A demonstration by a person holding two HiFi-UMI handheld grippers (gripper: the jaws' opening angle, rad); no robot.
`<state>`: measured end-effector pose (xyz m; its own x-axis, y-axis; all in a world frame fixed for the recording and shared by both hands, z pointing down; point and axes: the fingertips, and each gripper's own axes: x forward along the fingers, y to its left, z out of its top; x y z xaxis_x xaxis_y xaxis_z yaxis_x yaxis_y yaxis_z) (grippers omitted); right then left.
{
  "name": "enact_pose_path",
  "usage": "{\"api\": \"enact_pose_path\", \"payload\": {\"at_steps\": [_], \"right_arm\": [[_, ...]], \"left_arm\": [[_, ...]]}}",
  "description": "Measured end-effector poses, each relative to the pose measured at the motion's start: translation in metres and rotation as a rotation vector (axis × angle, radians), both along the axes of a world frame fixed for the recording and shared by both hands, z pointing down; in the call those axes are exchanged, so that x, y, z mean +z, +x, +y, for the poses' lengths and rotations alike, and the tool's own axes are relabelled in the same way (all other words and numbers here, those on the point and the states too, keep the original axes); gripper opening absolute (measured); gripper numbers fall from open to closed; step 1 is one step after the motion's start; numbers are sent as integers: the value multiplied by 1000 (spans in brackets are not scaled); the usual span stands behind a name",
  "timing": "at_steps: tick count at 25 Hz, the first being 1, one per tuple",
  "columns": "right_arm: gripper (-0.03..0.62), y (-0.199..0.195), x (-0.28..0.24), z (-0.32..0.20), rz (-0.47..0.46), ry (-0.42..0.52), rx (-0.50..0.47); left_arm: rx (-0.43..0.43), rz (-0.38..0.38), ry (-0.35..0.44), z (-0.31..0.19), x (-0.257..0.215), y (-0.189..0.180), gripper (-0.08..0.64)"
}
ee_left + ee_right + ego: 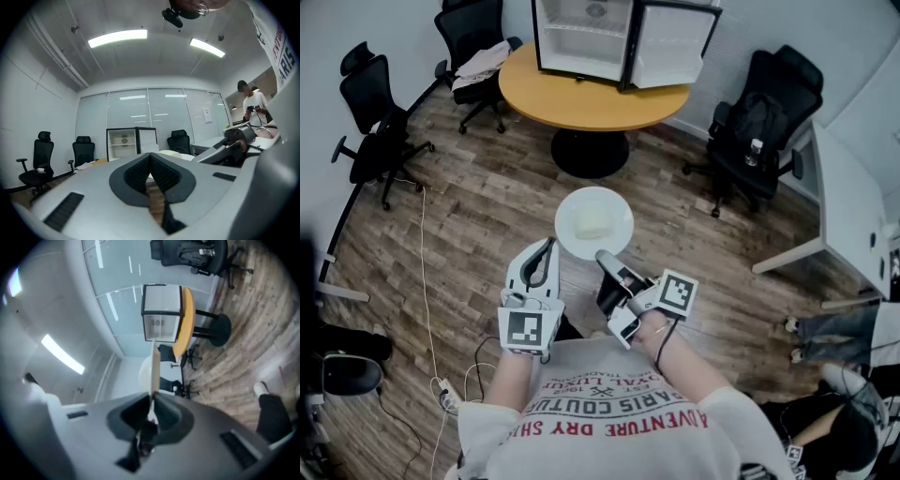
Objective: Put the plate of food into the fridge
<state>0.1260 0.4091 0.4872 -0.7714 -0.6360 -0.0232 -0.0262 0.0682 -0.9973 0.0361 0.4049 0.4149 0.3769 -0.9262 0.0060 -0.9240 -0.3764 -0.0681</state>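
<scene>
A white plate (594, 223) with a pale block of food (592, 222) is held level above the wooden floor. My right gripper (606, 259) is shut on its near rim. In the right gripper view the plate (153, 363) stands edge-on between the pads, and the gripper (151, 403) clamps it. My left gripper (549, 246) is beside the plate's left edge, shut and empty; its pads meet in its own view (150, 161). The small fridge (586, 37) stands on the round yellow table (591, 98) ahead, door (670, 42) swung open, white shelves showing.
Black office chairs stand at the left (375, 122), back left (473, 47) and right (759, 122). A white desk (844, 206) runs along the right. A cable (427, 281) trails over the floor. Another person (253, 104) stands at the right.
</scene>
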Motion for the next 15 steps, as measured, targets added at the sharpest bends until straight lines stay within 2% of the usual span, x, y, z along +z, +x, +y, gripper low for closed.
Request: {"api": "enact_pose_path", "payload": {"at_steps": [11,15], "right_arm": [[40,0,-7,0,27,53,-12],[37,0,-7,-3,32,62,-8]], "left_arm": [[13,-3,6,-4,6,-1,29],[10,21,-17,-5,10,-1,29]]}}
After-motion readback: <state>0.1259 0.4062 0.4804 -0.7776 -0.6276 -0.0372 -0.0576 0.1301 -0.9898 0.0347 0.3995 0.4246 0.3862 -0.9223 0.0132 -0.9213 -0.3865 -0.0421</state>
